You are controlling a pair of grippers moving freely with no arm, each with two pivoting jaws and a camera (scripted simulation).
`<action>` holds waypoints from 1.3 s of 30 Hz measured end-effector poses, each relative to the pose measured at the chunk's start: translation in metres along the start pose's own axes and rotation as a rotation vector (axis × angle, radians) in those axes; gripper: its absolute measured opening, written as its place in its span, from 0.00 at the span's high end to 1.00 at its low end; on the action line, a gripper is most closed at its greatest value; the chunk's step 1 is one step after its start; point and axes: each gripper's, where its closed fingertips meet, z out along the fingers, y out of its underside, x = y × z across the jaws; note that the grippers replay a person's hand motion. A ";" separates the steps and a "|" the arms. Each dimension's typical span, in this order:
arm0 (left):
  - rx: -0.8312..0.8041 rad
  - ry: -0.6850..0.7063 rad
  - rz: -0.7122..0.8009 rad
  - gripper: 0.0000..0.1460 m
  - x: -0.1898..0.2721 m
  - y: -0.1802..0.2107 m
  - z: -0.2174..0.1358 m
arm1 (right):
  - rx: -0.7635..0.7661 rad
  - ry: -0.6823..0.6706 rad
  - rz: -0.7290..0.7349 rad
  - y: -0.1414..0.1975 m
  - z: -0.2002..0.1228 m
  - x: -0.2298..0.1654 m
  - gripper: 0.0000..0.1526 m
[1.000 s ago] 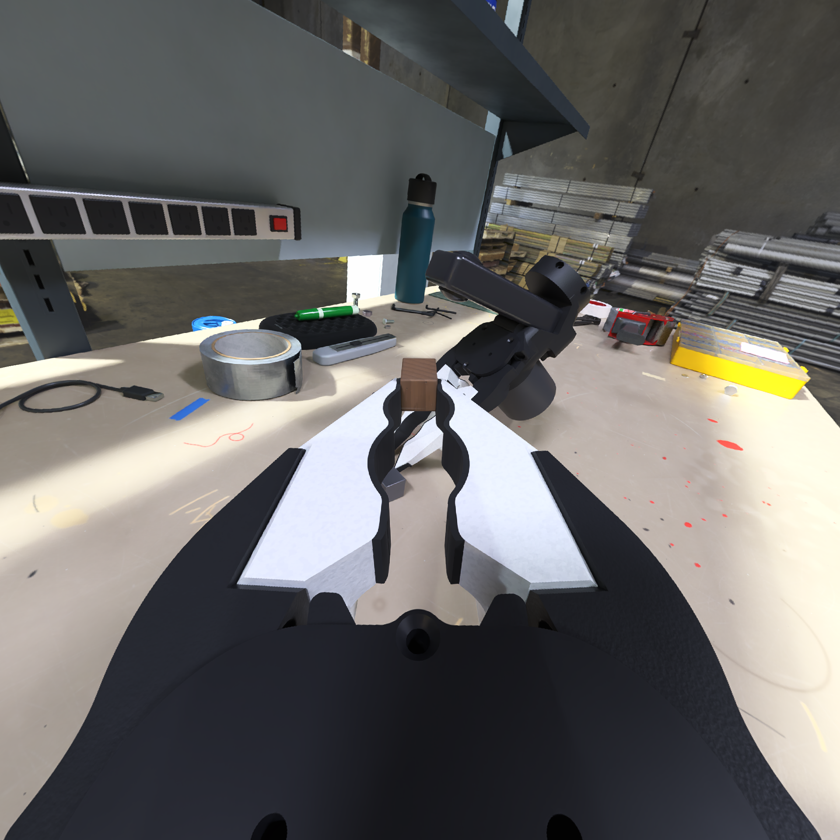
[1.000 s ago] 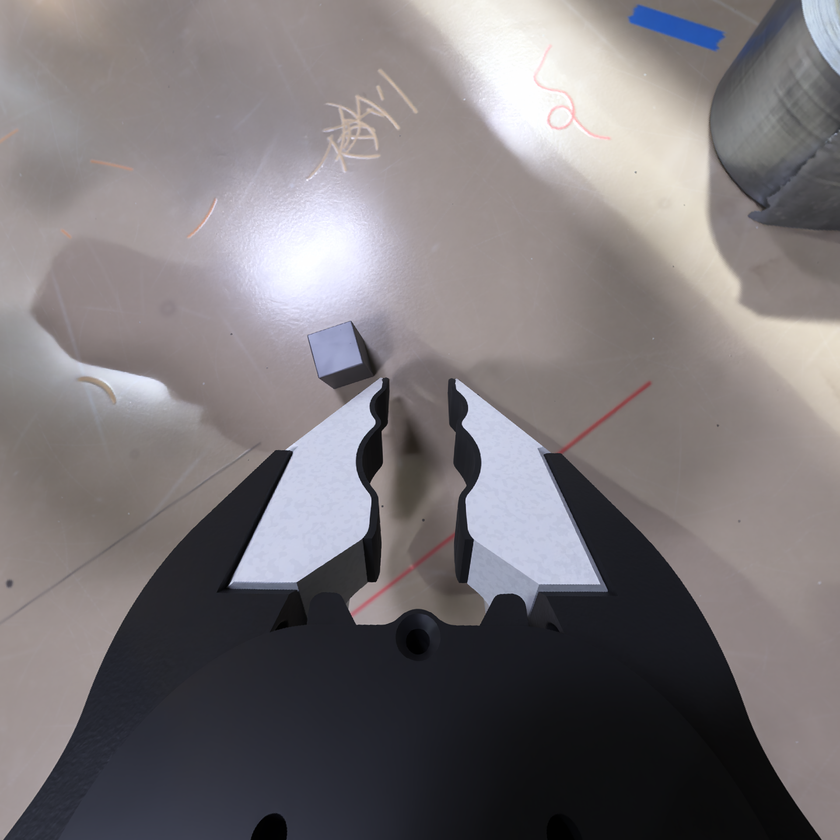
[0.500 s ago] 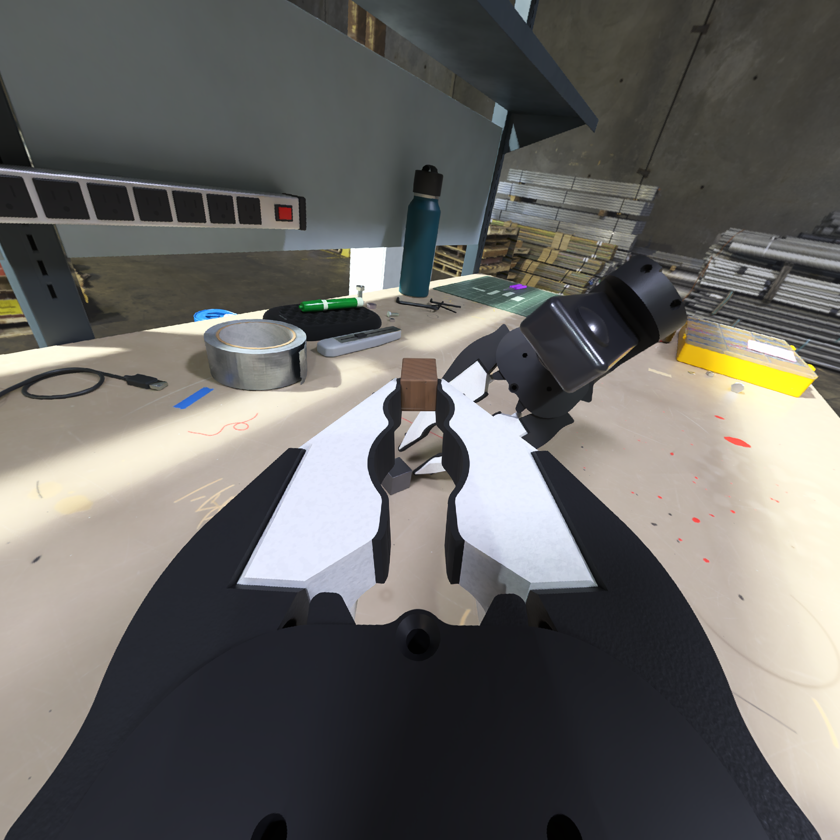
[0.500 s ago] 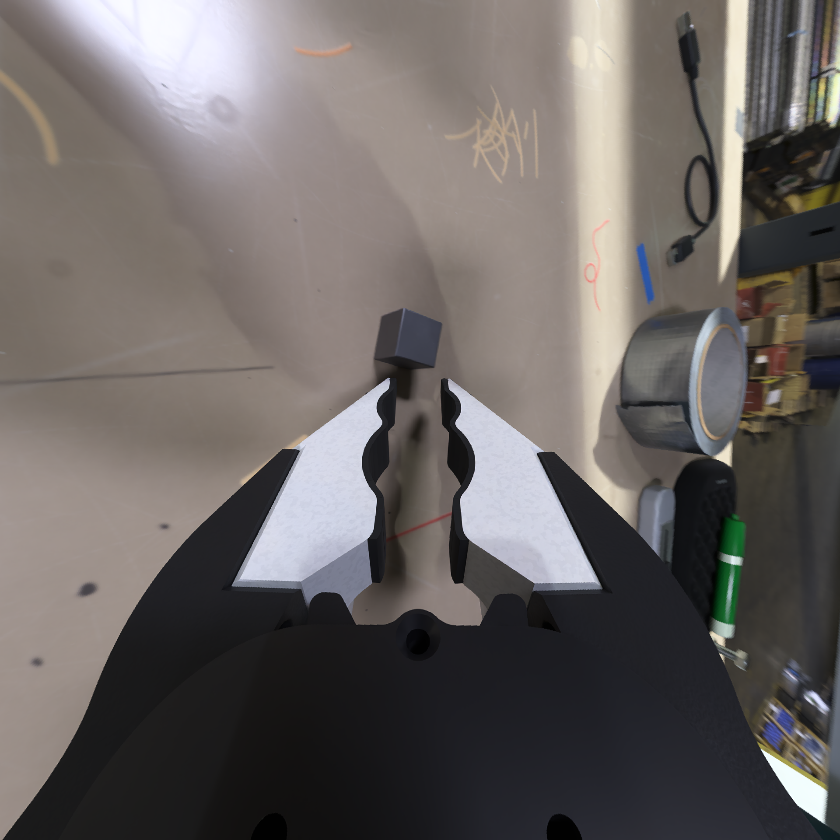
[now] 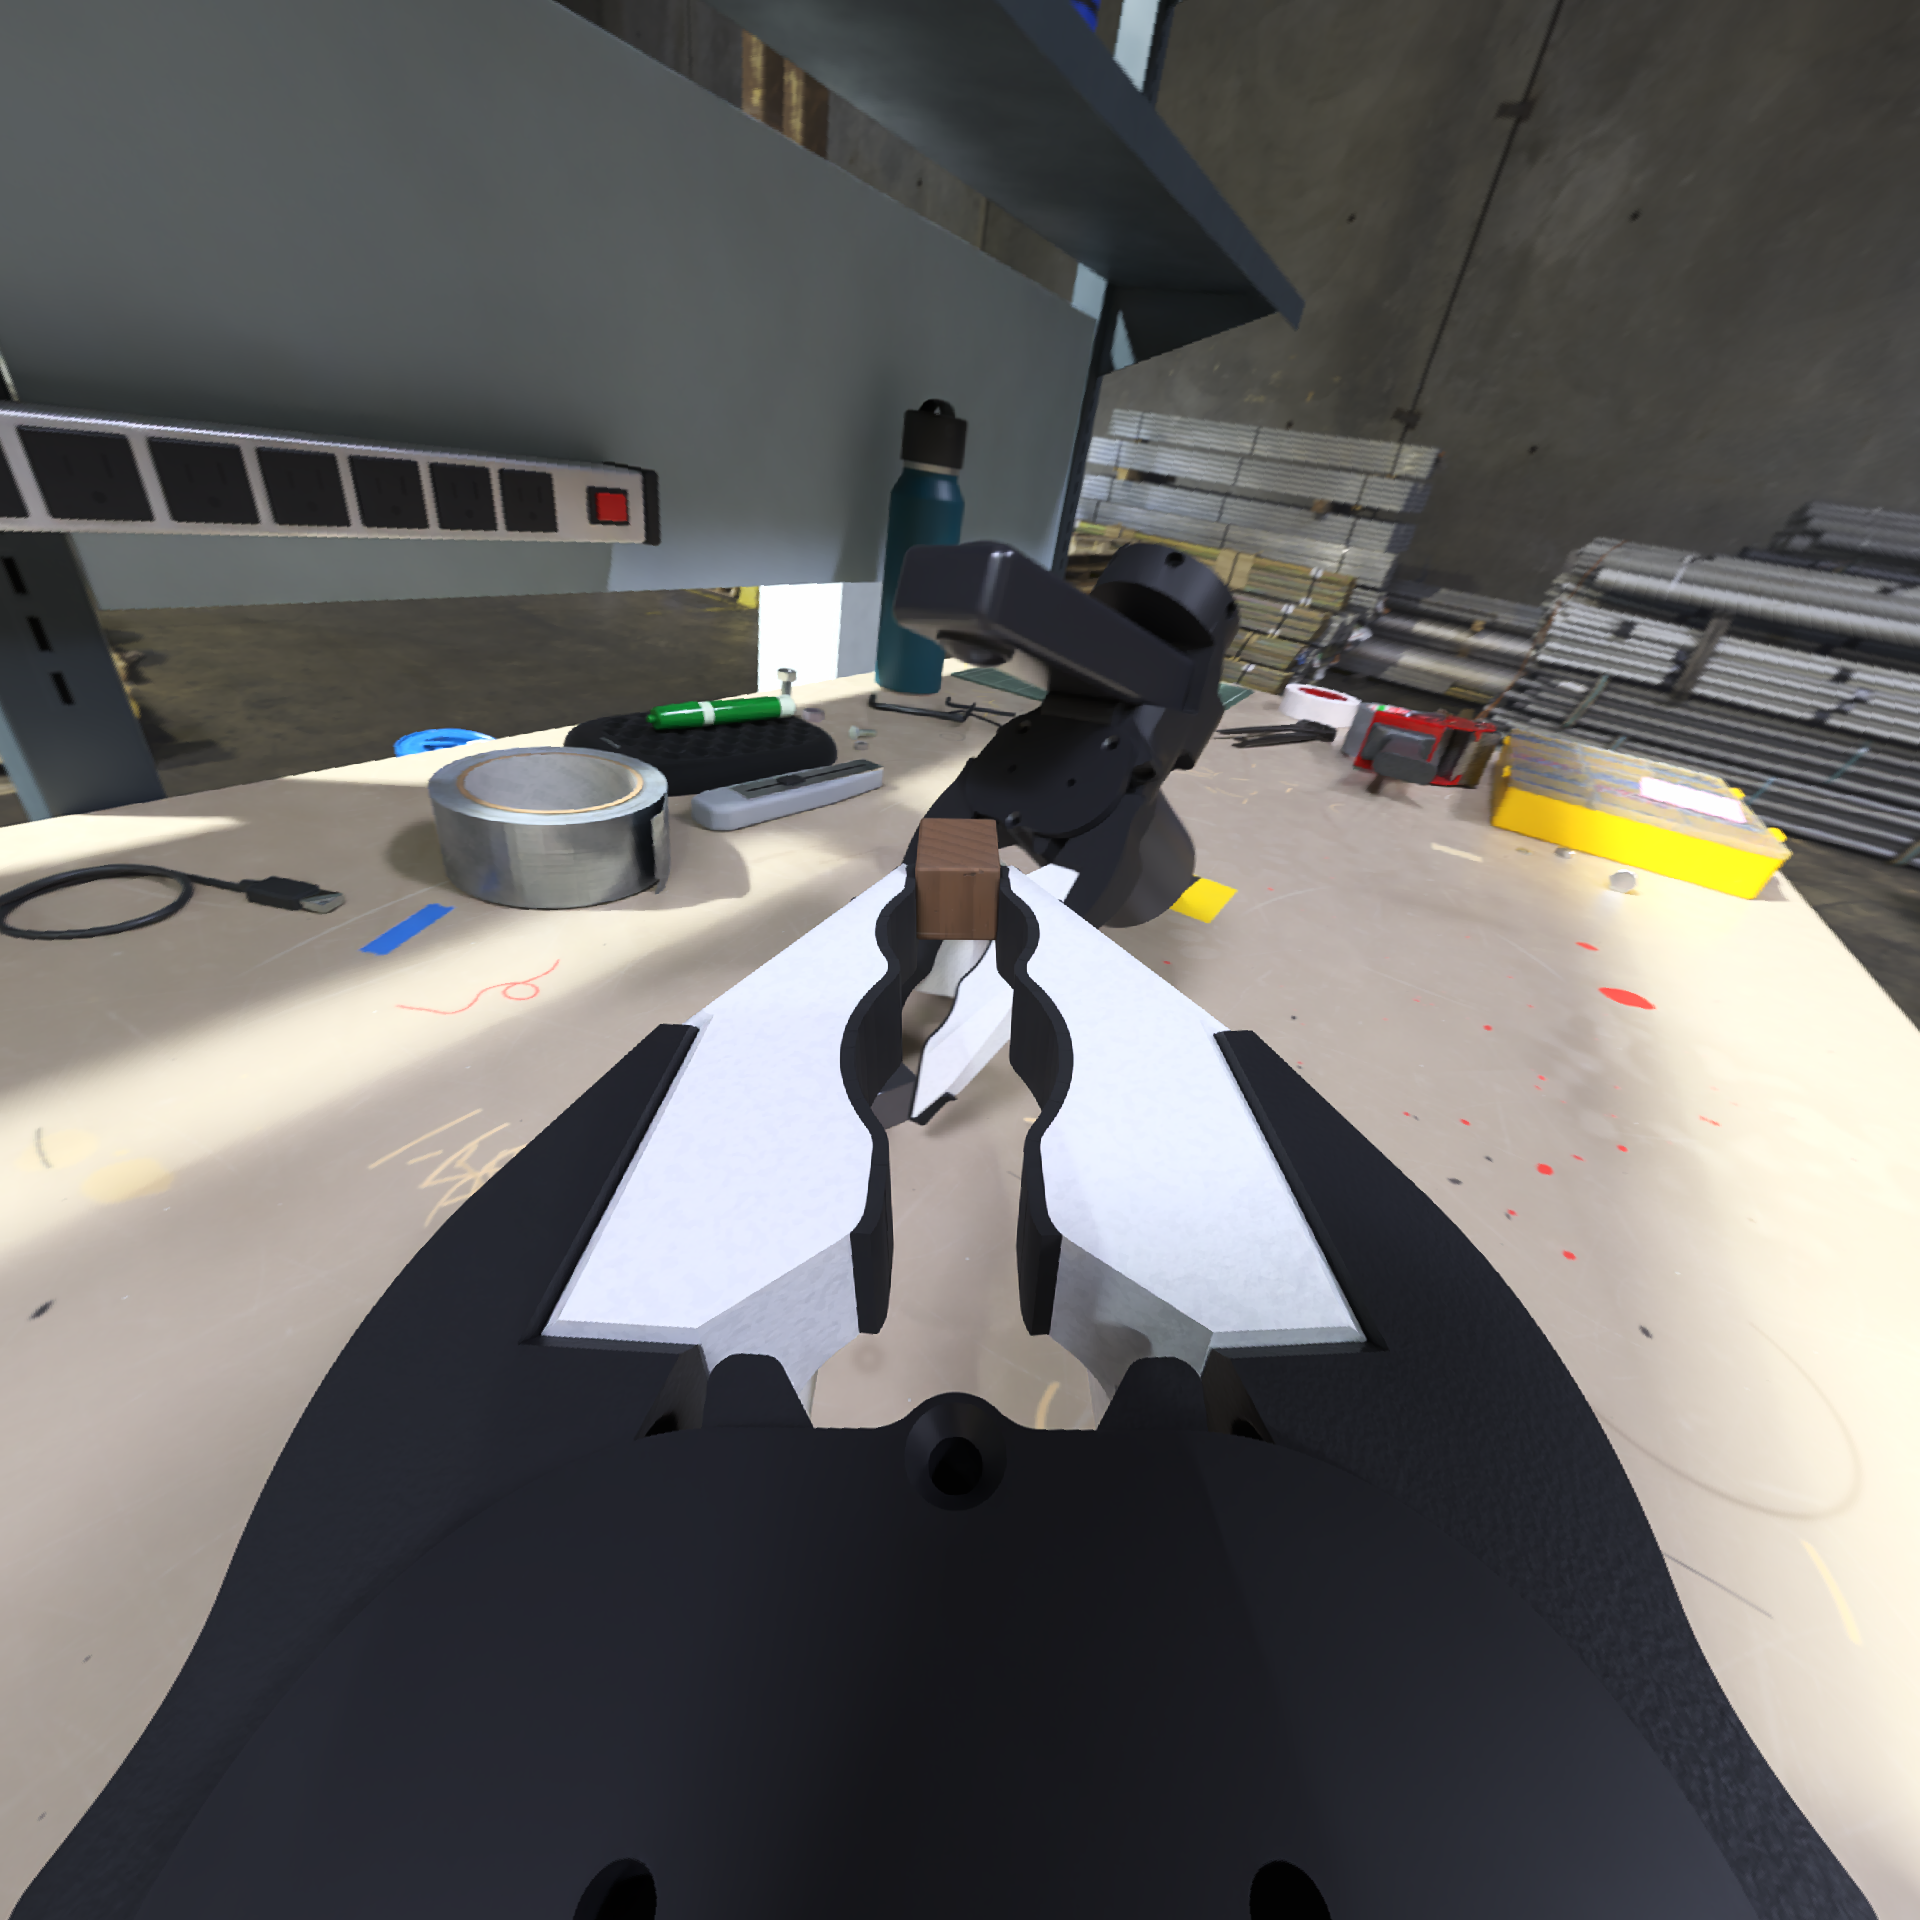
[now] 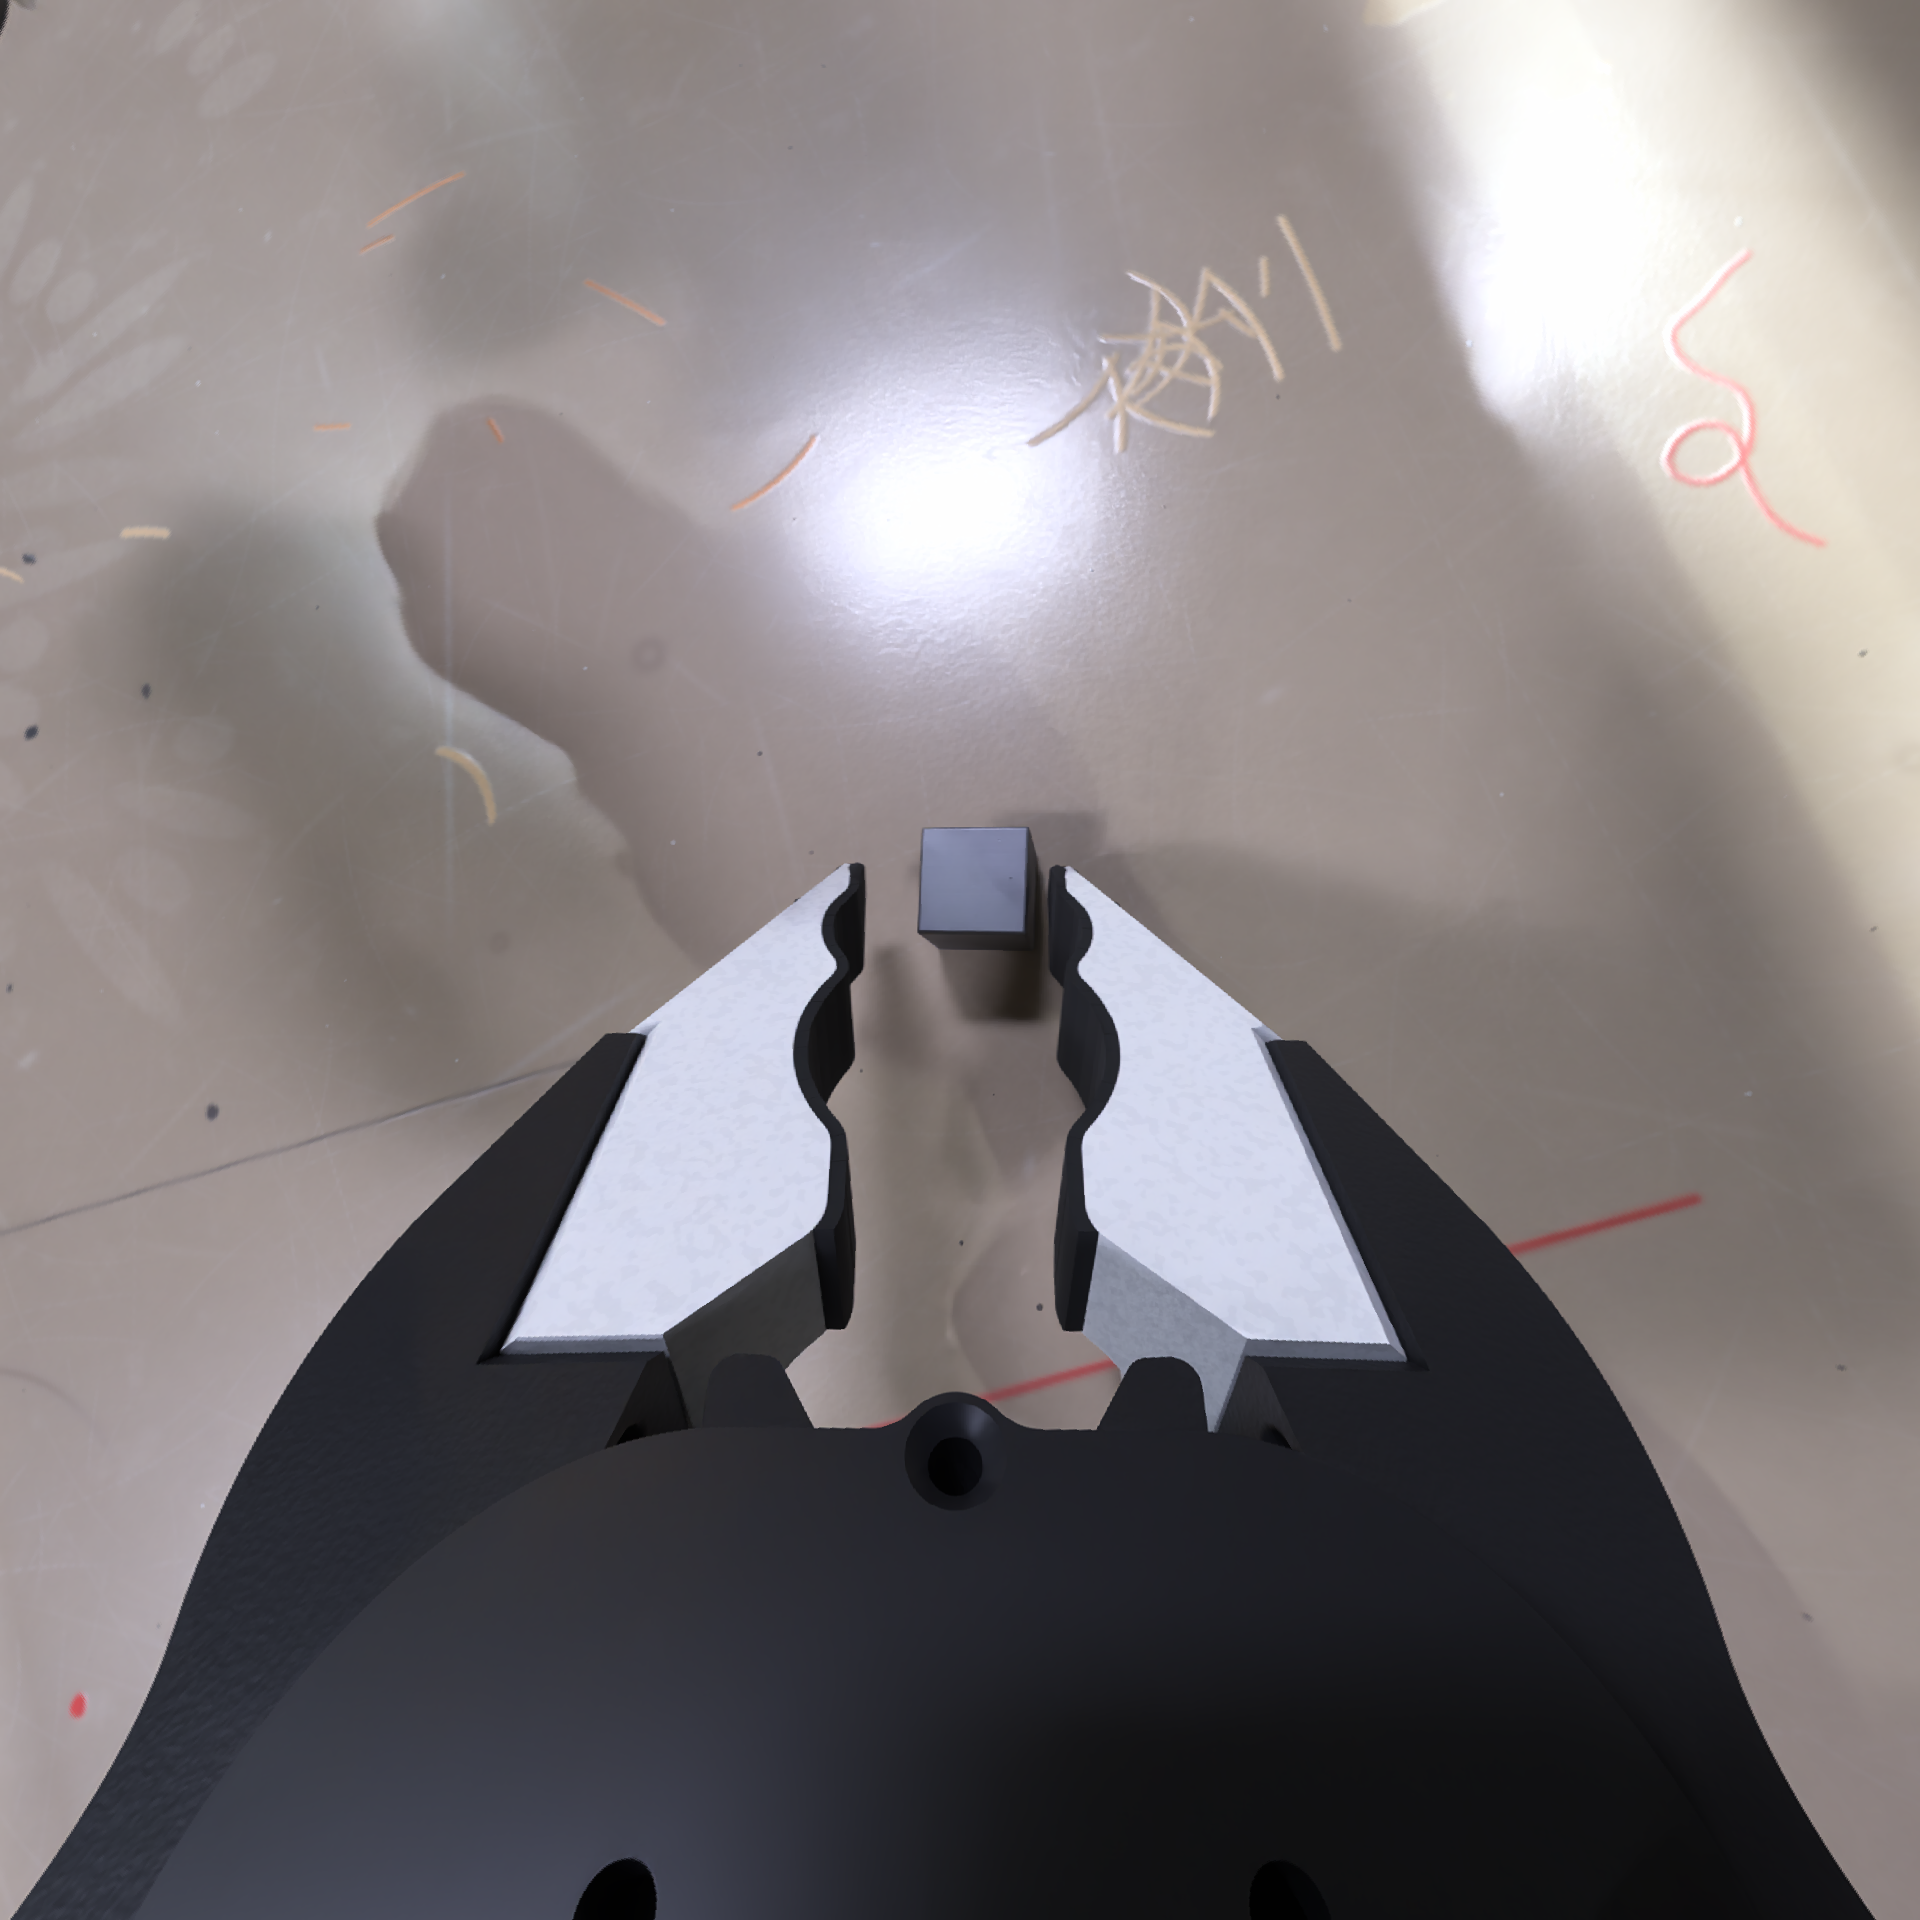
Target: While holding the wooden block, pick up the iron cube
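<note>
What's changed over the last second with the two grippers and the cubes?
The right gripper swung round, opened wider and lined up, so the iron cube now sits between its fingertips, not yet gripped. The left gripper stays shut on the wooden block; the cube is still on the table.

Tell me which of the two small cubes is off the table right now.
The brown wooden block: the left gripper pinches it at its fingertips, above the table. The grey iron cube sits on the tabletop between the right gripper's open fingers.
</note>
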 end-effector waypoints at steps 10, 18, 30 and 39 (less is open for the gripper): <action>0.099 0.267 -0.130 0.91 0.023 -0.014 -0.011 | 0.063 -0.008 -0.012 0.000 0.004 0.000 0.85; 0.143 0.375 -0.192 0.91 0.026 -0.014 -0.019 | 0.079 0.112 -0.194 0.000 0.005 0.000 0.86; 0.064 0.337 -0.129 0.91 0.022 -0.003 -0.015 | 0.110 0.284 -0.476 -0.008 0.003 -0.006 0.86; -0.009 0.240 -0.085 0.91 0.006 0.008 -0.012 | 0.249 0.288 -0.483 -0.033 -0.025 -0.019 0.86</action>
